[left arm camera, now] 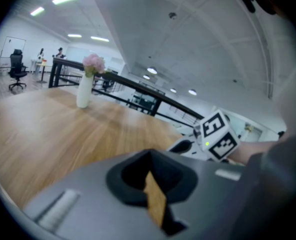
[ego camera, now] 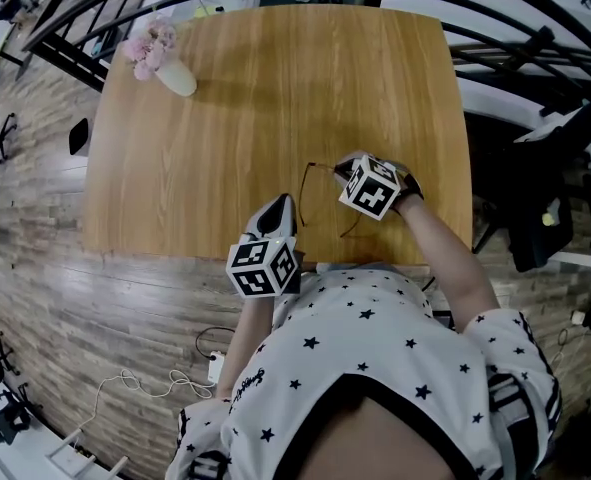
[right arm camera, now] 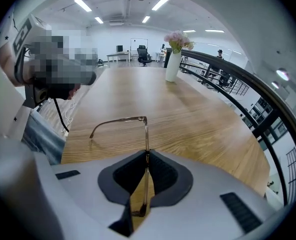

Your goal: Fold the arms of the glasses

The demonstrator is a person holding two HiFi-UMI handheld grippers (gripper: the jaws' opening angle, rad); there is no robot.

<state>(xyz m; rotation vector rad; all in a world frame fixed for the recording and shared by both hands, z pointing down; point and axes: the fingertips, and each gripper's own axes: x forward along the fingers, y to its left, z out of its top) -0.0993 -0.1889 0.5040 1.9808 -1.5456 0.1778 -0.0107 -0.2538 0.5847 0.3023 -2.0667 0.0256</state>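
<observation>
Right hand-held gripper [right arm camera: 145, 156] is clamped on the glasses [right arm camera: 144, 119], one arm still unfolded, at the counter's [ego camera: 255, 88] near edge. Left hand-held gripper [left arm camera: 149, 153] sits closed, empty, at that edge.

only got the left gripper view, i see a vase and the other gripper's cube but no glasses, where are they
observer: The glasses are in the right gripper, which is shut on the frame.
operator: arms folded yet
observer: No. The arm that shows in the right gripper view sticks out sideways from its hinge, unfolded.
operator: how near is my left gripper to it
observer: In the head view the left gripper sits right beside that arm's tip; whether they touch cannot be told.
</observation>
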